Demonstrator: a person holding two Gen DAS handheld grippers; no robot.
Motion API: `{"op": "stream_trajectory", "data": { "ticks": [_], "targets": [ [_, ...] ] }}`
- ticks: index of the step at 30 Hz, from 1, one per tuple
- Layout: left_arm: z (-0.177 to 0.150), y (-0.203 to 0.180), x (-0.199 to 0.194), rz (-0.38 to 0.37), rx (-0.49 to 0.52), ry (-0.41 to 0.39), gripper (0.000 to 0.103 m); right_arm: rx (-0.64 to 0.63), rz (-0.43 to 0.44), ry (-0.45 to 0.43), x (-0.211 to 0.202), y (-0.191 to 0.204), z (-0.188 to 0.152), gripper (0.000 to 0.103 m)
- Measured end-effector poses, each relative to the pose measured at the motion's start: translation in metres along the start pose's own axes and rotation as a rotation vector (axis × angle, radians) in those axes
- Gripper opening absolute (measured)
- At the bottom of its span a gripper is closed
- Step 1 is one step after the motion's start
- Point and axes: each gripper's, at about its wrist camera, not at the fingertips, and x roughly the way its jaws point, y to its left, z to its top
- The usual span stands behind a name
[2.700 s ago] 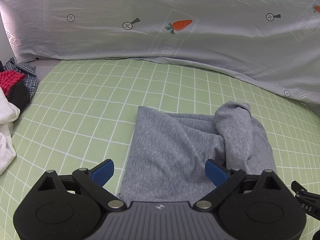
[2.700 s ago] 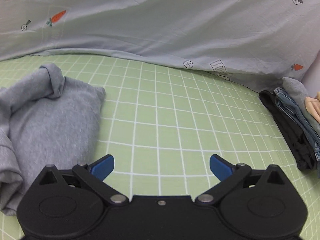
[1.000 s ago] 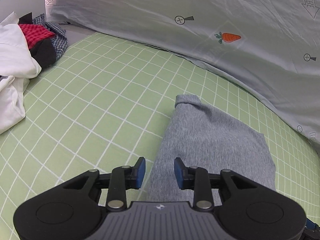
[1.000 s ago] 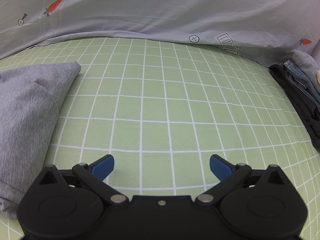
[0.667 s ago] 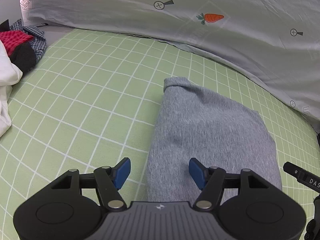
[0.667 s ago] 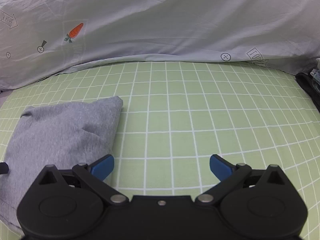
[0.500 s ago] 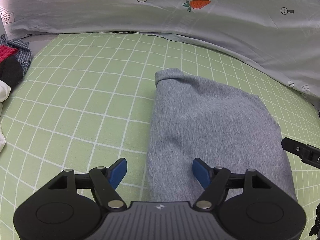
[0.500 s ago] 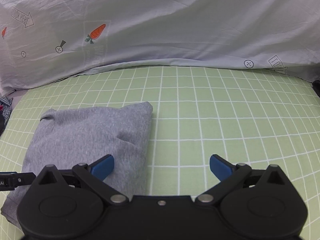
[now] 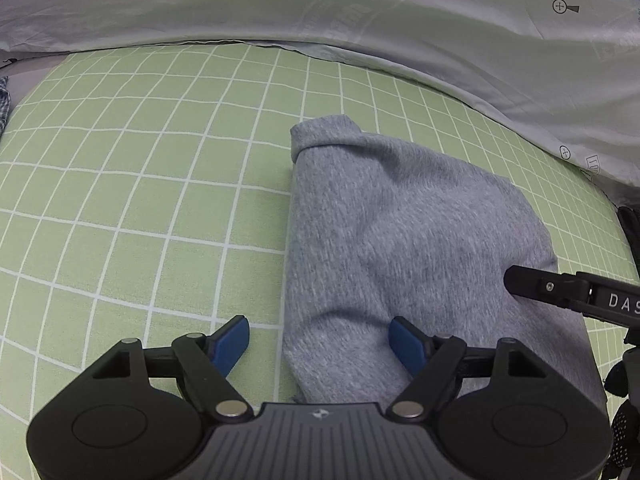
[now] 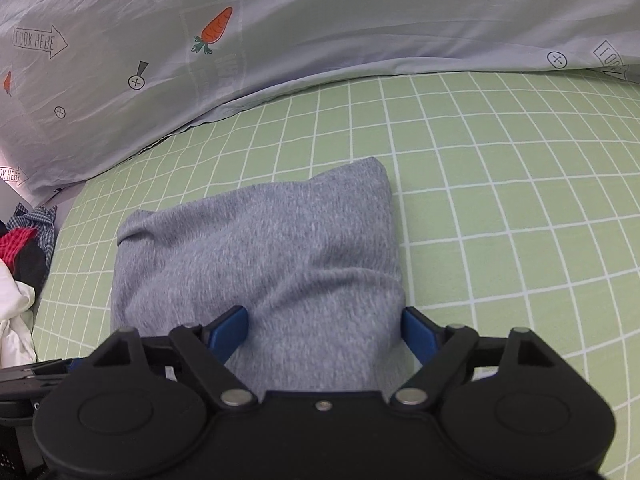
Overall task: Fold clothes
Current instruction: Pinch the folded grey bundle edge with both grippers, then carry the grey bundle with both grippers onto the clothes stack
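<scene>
Since a second ago both grippers have closed in on the folded grey garment (image 9: pixel 408 240): the right one has swung across from bare sheet to sit over it, and the left one has dropped lower while its jaws spread from narrow to fairly wide.

At the left, the left gripper (image 9: pixel 320 340) stands fairly wide open with nothing clamped. Its left pad hangs over the green checked sheet (image 9: pixel 140 200) at about 7 o'clock in its view, its right pad over grey cloth at 5 o'clock, so the garment's left edge runs between them.

The garment lies flat on the sheet, a rolled corner pointing to 12 o'clock in the left view.

The right gripper (image 10: pixel 324 330) straddles the garment's near right portion and its jaws are closing. Cloth fills the gap; the right pad sits at the garment's right edge, the left pad on its top. Whether they pinch yet I cannot tell. One of its black fingers (image 9: pixel 560 288) reaches in at 3 o'clock of the left view.

A pale carrot-print duvet (image 10: pixel 320 20) borders the sheet from 10 to 2 o'clock. A heap of unfolded clothes (image 10: pixel 20 272) lies at 9 o'clock in the right view.
</scene>
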Motion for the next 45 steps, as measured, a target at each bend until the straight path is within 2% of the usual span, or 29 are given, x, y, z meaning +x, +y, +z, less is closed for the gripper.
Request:
{"op": "stream_trajectory", "data": {
  "ticks": [1,2,3,4,5,7,9,11,16,20,25,34,41,45],
  "targets": [
    [-0.001,-0.001,0.0,-0.006,-0.009,-0.007,0.072,0.002,0.023,-0.001,-0.001,0.0,-0.001,0.048],
    [-0.003,-0.002,-0.001,-0.015,-0.019,-0.015,0.068,-0.005,0.028,-0.005,-0.002,0.001,-0.001,0.045],
    [-0.004,-0.003,-0.001,-0.031,-0.039,-0.019,0.055,-0.017,0.028,-0.012,-0.004,0.003,-0.003,0.041],
    [-0.006,-0.003,-0.001,-0.055,-0.069,-0.017,0.042,-0.028,0.029,-0.019,-0.006,0.004,-0.004,0.031],
    [-0.007,-0.004,-0.001,-0.065,-0.103,-0.021,0.041,-0.039,0.029,-0.025,-0.008,0.006,-0.005,0.024],
    [-0.01,-0.009,-0.004,-0.065,-0.133,-0.036,0.026,-0.043,0.035,-0.039,-0.018,0.003,-0.006,0.02],
    [-0.012,-0.019,-0.01,-0.082,-0.143,-0.041,0.022,-0.041,0.043,-0.053,-0.03,-0.002,-0.008,0.019],
    [-0.015,-0.036,-0.016,-0.116,-0.131,-0.044,0.021,-0.069,0.022,-0.08,-0.047,-0.01,-0.012,0.018],
    [-0.027,-0.112,-0.031,-0.175,0.011,-0.068,0.02,-0.059,-0.03,-0.157,-0.102,-0.056,-0.023,0.018],
    [-0.043,-0.186,-0.035,-0.227,0.116,-0.076,0.02,-0.018,-0.072,-0.215,-0.151,-0.114,-0.034,0.018],
    [-0.081,-0.289,-0.029,-0.281,0.212,-0.07,0.02,0.014,-0.13,-0.245,-0.204,-0.204,-0.05,0.018],
    [-0.165,-0.489,-0.005,-0.366,0.321,-0.019,0.021,0.042,-0.249,-0.197,-0.292,-0.389,-0.078,0.018],
    [-0.233,-0.611,0.027,-0.406,0.319,0.053,0.021,-0.028,-0.345,-0.099,-0.336,-0.521,-0.097,0.018],
    [-0.267,-0.664,0.033,-0.418,0.345,0.031,0.021,-0.053,-0.409,-0.071,-0.347,-0.576,-0.104,0.018]
  ]
}}
